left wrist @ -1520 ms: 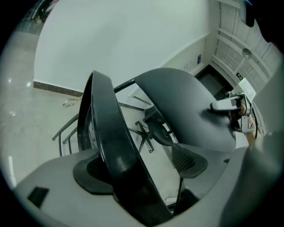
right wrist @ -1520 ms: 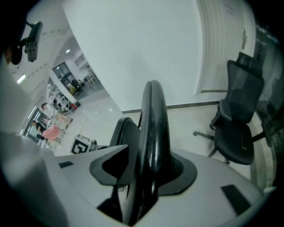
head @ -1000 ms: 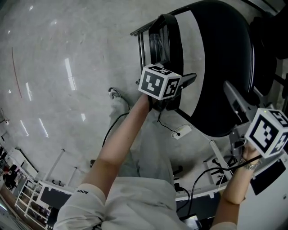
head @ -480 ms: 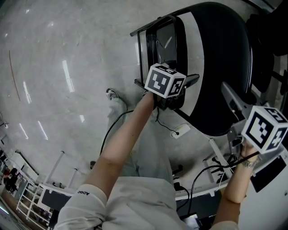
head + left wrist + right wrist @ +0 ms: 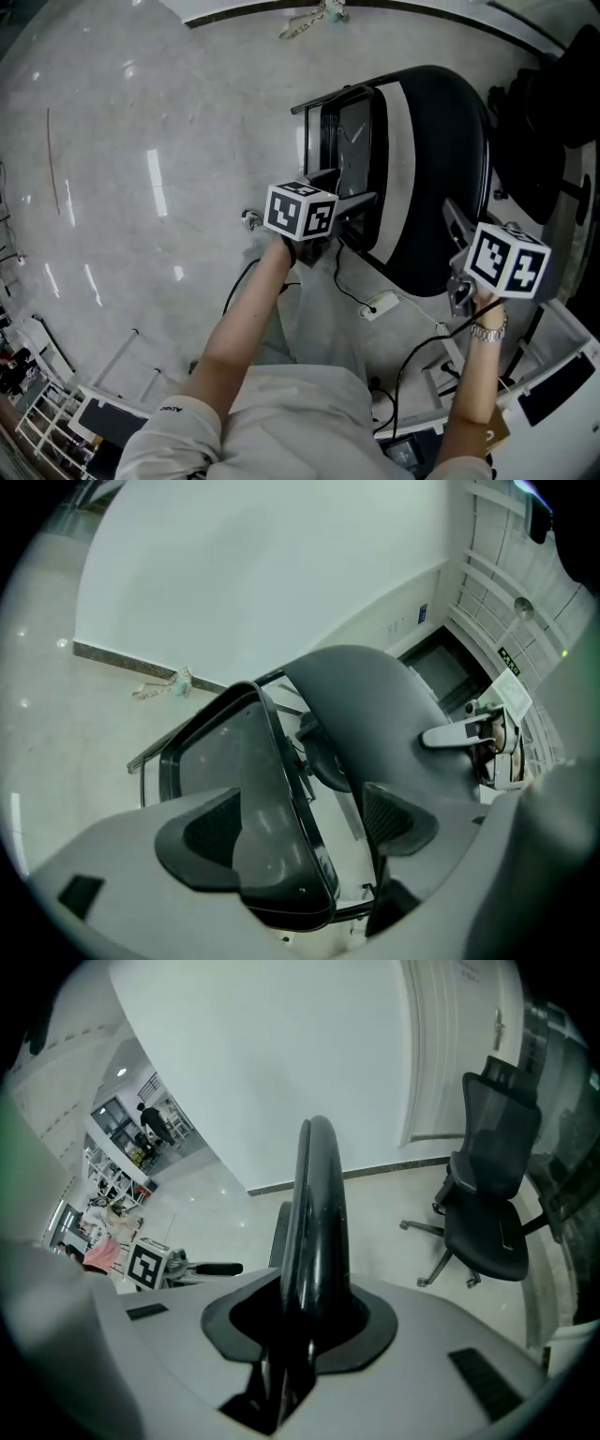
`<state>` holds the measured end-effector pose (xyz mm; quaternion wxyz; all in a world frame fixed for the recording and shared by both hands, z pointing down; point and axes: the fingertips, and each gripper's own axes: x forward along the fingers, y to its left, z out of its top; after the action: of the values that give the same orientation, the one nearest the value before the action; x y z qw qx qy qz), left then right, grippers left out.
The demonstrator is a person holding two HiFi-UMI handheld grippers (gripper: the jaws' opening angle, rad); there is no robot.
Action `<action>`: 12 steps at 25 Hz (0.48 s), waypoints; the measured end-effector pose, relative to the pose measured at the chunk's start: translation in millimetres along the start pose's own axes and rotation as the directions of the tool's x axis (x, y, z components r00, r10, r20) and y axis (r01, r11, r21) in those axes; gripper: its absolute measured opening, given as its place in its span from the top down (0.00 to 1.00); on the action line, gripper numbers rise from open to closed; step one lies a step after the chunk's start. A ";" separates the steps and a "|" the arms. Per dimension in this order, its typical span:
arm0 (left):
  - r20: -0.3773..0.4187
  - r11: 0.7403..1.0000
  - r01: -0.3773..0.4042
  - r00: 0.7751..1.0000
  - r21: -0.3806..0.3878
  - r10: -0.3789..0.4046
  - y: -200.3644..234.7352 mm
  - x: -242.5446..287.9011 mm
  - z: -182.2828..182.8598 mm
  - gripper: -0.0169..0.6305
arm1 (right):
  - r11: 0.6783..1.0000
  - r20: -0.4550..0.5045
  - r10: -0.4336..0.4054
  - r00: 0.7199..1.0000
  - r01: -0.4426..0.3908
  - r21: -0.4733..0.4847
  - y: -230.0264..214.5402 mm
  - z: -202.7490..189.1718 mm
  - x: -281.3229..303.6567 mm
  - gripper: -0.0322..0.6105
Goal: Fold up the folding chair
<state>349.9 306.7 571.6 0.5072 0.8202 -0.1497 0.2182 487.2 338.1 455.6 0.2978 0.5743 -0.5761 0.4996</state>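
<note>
Glossy pale floor (image 5: 141, 141) below, white wall (image 5: 234, 574) behind. Reaches out at left on a long, nearly straight bare arm, with the left gripper (image 5: 347, 192) aimed gently downward at the chair (image 5: 441, 169). Finds that chair standing centre-right on the floor, its seat (image 5: 272, 827) beside the back. Shows those tongs spread: glossy seat edge between them, near the left pad, well clear of the right. Sits lower and further left in the head view than a second ago, off the seat frame then under its cube. Lifts the right forearm steeply at right, wrist bent, right gripper (image 5: 305, 1330) pointing sharply down. Pinches the chair's black back rim, tongs just closed onto it. Lies nearer the chair than a second ago, no longer apart at lower right.
</note>
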 end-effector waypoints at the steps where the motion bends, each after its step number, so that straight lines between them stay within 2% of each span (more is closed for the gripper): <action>1: 0.018 1.000 -0.008 1.000 -0.005 0.008 1.7 -12.4 5.5 0.32 | 1.000 -0.003 0.002 1.000 -0.002 0.000 4.4 1.4 0.8 0.82; 6: 0.109 1.000 -0.015 0.994 -0.017 0.016 6.3 -64.8 40.8 0.32 | 1.000 -0.007 0.009 1.000 -0.009 -0.025 40.5 15.9 5.5 0.85; 12: 0.152 1.000 -0.024 0.988 0.015 0.021 9.4 -121.6 75.6 0.32 | 0.999 -0.021 -0.006 1.000 0.005 -0.034 92.4 21.8 6.2 0.87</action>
<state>256.6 237.6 487.3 0.4851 0.8368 -0.1952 0.1622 402.6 301.2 432.6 0.3149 0.5656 -0.5798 0.4947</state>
